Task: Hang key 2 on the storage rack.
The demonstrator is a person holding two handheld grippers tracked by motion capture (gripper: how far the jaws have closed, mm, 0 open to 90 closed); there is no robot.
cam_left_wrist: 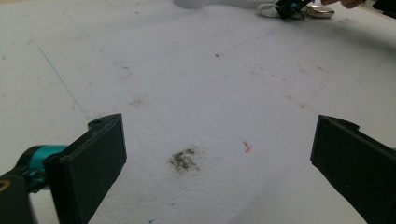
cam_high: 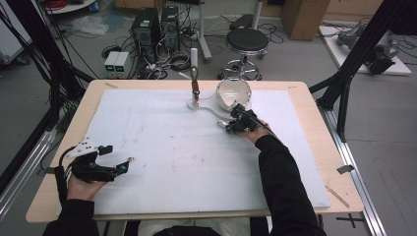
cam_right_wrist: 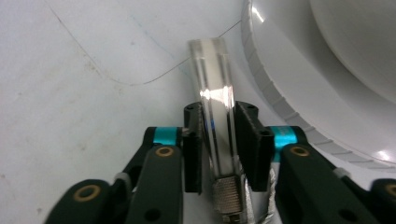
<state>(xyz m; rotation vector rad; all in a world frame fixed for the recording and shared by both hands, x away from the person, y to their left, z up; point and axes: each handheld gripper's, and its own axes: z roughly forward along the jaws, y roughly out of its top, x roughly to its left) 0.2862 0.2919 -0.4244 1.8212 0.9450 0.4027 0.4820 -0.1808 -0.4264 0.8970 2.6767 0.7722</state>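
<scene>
In the right gripper view, the metal strip (cam_right_wrist: 215,100) ran down between the jaws, so its mid part was hidden behind the pads; its knurled end was cut off by the bottom edge. The bowl (cam_right_wrist: 327,70) was cropped at top and right. In the left gripper view, the right gripper (cam_left_wrist: 292,6) was cut off by the top edge, too small to tell what it held. The person's body was cropped at the bottom of the high view.
</scene>
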